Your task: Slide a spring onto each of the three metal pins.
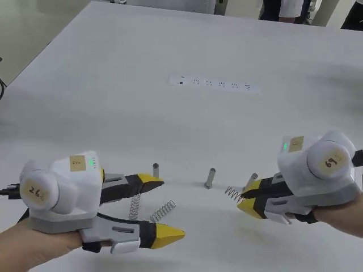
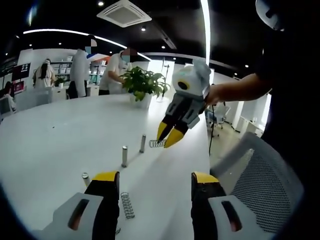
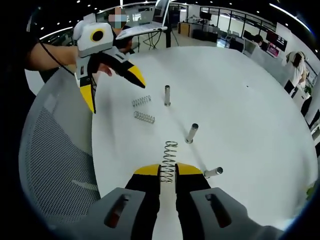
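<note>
The big white tabletop (image 1: 187, 124) carried everything. The small parts sat in the lower middle of the head view, close to the person. I think that was so both hands could reach them.

The left tongs (image 1: 166, 207) were in the lower left of the head view. They were wide open, with nothing in them. They hung near the two loose springs, so I think they were ready to pick one up.

The right tongs (image 1: 243, 201) were in the lower right. They were squeezed shut on the held spring (image 1: 232, 193). In the right gripper view this spring stuck straight out from the yellow tips, toward the middle of the frame. I think it was pinched by one end so that the free end could slip over a pin.

The three metal pins made a row across the lower middle of the head view. There was the left pin (image 1: 155, 169), the middle pin (image 1: 210, 177) and the right pin (image 1: 253, 179), which was just beside the right tongs. They were short, grey and shiny. All three were bare, with no spring on them yet.

The first loose spring (image 1: 134, 205) and the second loose spring (image 1: 163, 210) lay flat below the left pin. They were thin coils of silver wire. They looked light and bendy, so I think they could roll or wobble.
</note>
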